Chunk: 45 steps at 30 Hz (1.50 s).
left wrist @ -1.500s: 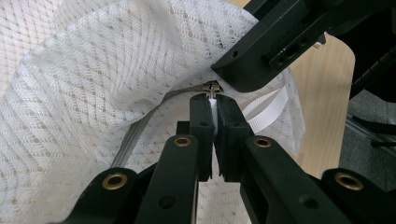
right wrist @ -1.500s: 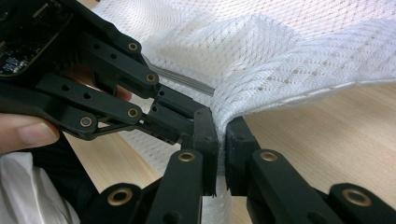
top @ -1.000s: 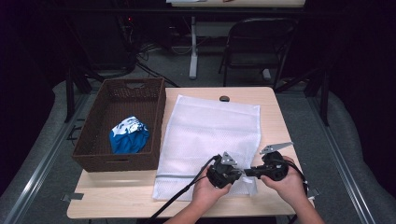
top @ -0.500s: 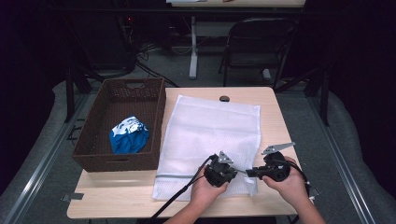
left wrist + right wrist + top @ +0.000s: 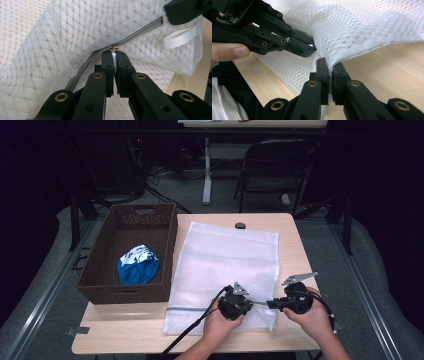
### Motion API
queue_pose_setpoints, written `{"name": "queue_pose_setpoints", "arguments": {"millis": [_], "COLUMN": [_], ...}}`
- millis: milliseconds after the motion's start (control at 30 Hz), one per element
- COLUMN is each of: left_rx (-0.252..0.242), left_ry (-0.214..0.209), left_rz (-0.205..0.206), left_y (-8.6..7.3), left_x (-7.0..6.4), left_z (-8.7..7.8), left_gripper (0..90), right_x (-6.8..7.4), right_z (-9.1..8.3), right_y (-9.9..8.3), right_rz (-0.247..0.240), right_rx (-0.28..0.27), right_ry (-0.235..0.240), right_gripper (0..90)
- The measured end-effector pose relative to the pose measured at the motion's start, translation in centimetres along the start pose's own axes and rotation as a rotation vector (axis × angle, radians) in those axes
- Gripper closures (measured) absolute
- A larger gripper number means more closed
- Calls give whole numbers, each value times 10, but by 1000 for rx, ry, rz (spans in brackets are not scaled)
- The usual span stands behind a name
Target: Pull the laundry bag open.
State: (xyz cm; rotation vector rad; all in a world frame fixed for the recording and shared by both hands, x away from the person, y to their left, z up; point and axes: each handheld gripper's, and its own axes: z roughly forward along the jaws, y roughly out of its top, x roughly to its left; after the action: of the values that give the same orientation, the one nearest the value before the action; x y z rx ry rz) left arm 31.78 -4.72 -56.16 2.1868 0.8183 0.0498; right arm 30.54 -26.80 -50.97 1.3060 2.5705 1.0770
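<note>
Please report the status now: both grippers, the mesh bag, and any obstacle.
Left gripper shut on the zipper pull. Right gripper shut on the white mesh laundry bag corner. Nothing in the way.

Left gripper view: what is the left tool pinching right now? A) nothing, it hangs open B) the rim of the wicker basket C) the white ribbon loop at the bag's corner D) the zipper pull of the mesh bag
D: the left tool is shut on the white tab of the zipper pull, on the grey zipper line of the mesh bag; the ribbon loop lies free to the side.
</note>
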Motion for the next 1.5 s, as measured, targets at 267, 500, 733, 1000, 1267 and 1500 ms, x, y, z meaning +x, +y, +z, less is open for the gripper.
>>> {"name": "queue_pose_setpoints", "arguments": {"millis": [267,500,733,1000,1267,1500], "left_rx": [-3,-6,-12,-9,-15,-11], "left_ry": [6,29,45,62,69,82], "left_rz": [4,1,-2,-3,-27,-28], "left_y": [0,-3,-6,-7,-12,-17], "left_x": [-1,1,3,6,11,14], "left_z": [-1,-4,-7,-13,-17,-22], "left_gripper": [869,870,870,870,869,869], "right_x": [-3,-8,-10,-12,-15,-15], "right_z": [-1,-3,-4,-7,-9,-9], "right_y": [-1,-2,-3,-4,-5,-5], "right_rz": [17,28,32,44,53,57], "right_rx": [5,3,5,-4,-8,-6], "right_ry": [-16,-19,-22,-24,-25,-23], "right_gripper": [860,860,861,861,860,860]}}
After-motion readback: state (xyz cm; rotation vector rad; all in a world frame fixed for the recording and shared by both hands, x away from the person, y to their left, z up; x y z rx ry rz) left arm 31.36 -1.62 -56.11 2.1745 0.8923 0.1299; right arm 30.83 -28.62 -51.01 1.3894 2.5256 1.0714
